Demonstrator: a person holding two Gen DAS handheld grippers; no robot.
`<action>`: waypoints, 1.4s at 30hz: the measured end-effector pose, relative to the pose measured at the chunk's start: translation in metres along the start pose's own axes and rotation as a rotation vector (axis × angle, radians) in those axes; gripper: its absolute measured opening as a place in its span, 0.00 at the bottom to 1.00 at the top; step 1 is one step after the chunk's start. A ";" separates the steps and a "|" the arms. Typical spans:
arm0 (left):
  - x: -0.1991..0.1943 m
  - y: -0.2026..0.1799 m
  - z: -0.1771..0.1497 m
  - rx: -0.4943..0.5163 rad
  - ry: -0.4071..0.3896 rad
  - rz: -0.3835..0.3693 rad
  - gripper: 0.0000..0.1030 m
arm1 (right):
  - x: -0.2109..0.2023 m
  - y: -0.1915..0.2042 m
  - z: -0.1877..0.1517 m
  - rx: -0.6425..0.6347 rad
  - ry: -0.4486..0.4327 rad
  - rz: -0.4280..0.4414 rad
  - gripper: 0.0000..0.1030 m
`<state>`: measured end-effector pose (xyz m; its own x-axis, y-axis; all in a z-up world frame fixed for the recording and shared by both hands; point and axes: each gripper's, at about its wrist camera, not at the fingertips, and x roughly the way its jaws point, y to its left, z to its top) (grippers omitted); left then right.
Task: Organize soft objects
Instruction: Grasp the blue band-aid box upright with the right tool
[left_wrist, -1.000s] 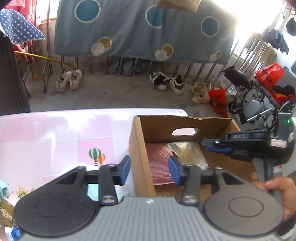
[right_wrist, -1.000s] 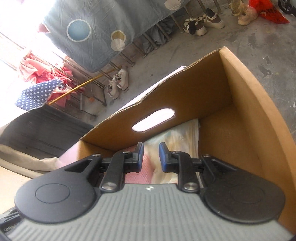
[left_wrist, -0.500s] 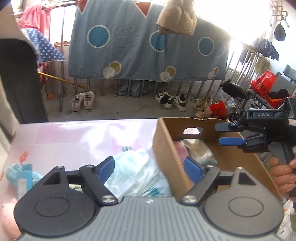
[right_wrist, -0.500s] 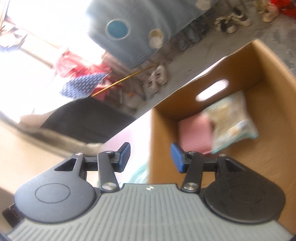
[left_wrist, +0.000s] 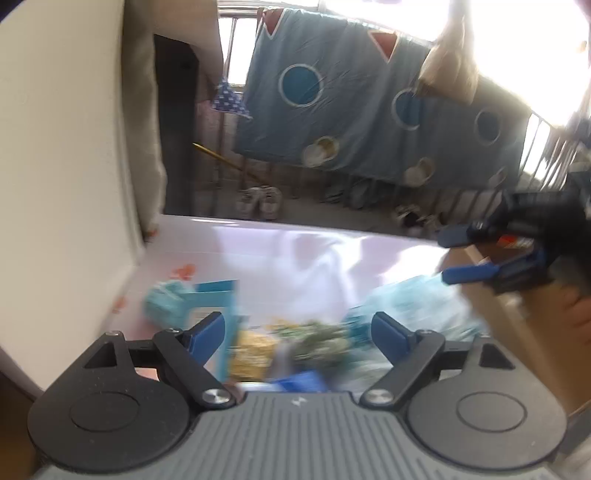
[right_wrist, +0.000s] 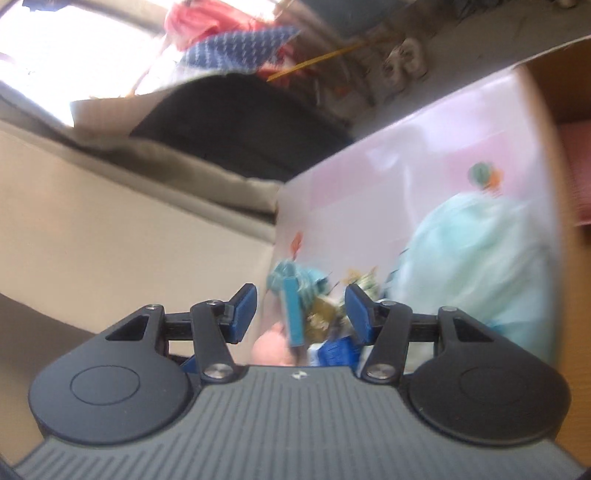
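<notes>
Both views are blurred by motion. My left gripper (left_wrist: 297, 332) hangs over a pile of soft packets on the pink table cloth (left_wrist: 295, 258); its jaws are opening wide with nothing between them. Below it lie a yellow packet (left_wrist: 255, 350), a green packet (left_wrist: 321, 339), a teal bundle (left_wrist: 166, 304) and a big pale-blue bag (left_wrist: 417, 302). My right gripper (right_wrist: 301, 314) also hovers above the teal bundle (right_wrist: 291, 280), jaws opening and empty. It shows at the right of the left wrist view as the right gripper (left_wrist: 448, 256). The cardboard box (right_wrist: 550, 184) stands right of the pale-blue bag (right_wrist: 472, 258).
A white wall panel (left_wrist: 66, 184) borders the table on the left. A beige cushion (right_wrist: 110, 221) lies beyond the table's left edge. A pink pad (right_wrist: 580, 166) lies inside the box. A blue sheet (left_wrist: 369, 110) hangs behind, with shoes (left_wrist: 258, 199) on the floor.
Both grippers swung left, away from the cardboard box and over the pile on the table. The right one left the box and opened, leaving a packet inside. The left one opened wider.
</notes>
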<state>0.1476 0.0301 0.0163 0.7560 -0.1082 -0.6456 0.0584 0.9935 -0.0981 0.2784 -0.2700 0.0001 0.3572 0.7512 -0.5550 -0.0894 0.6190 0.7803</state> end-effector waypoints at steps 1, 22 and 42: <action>0.006 0.010 -0.004 0.039 0.009 0.033 0.85 | 0.019 0.007 -0.002 0.001 0.030 0.009 0.51; 0.155 0.077 -0.015 0.138 0.355 0.004 0.81 | 0.264 0.020 -0.017 -0.024 0.334 -0.054 0.40; 0.197 0.097 -0.012 0.006 0.485 -0.011 0.95 | 0.276 -0.022 -0.013 0.118 0.370 0.018 0.24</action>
<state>0.2949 0.1045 -0.1296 0.3642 -0.1216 -0.9233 0.0697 0.9922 -0.1031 0.3671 -0.0736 -0.1736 -0.0046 0.8068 -0.5908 0.0228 0.5907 0.8065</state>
